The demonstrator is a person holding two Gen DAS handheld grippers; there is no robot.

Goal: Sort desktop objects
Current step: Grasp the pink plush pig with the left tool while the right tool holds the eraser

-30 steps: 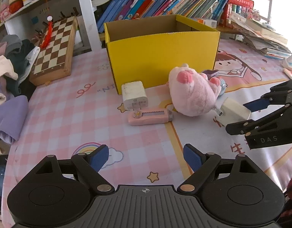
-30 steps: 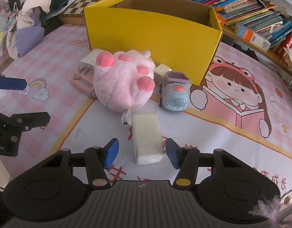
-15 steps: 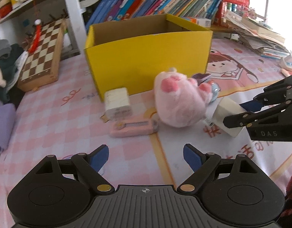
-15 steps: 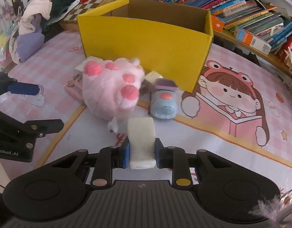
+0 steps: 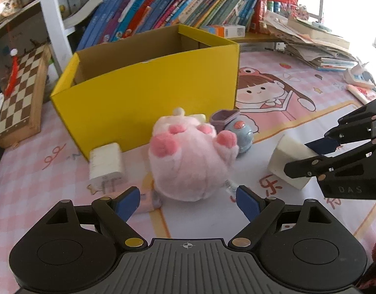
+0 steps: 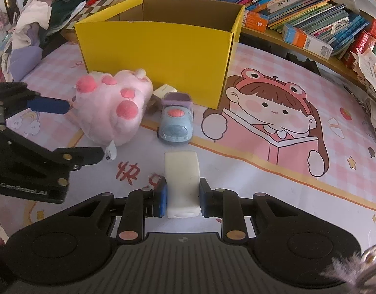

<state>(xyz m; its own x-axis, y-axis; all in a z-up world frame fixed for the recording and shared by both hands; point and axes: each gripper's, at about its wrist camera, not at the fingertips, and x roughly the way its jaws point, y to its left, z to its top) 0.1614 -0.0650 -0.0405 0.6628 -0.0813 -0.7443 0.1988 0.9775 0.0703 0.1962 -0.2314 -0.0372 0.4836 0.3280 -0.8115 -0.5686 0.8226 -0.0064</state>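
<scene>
Right gripper clamps one white block; left gripper gapes before one plush.

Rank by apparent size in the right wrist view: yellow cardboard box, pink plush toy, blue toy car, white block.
1. Yellow cardboard box
2. Pink plush toy
3. Blue toy car and white block: similar; the block sits nearer the camera, so unsure.

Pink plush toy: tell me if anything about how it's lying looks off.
The pink plush toy lies tipped over in front of the yellow box, its pink paw pads facing up and outward, and its sewn-in tag trails on the mat. Nothing looks torn or spilled.
</scene>
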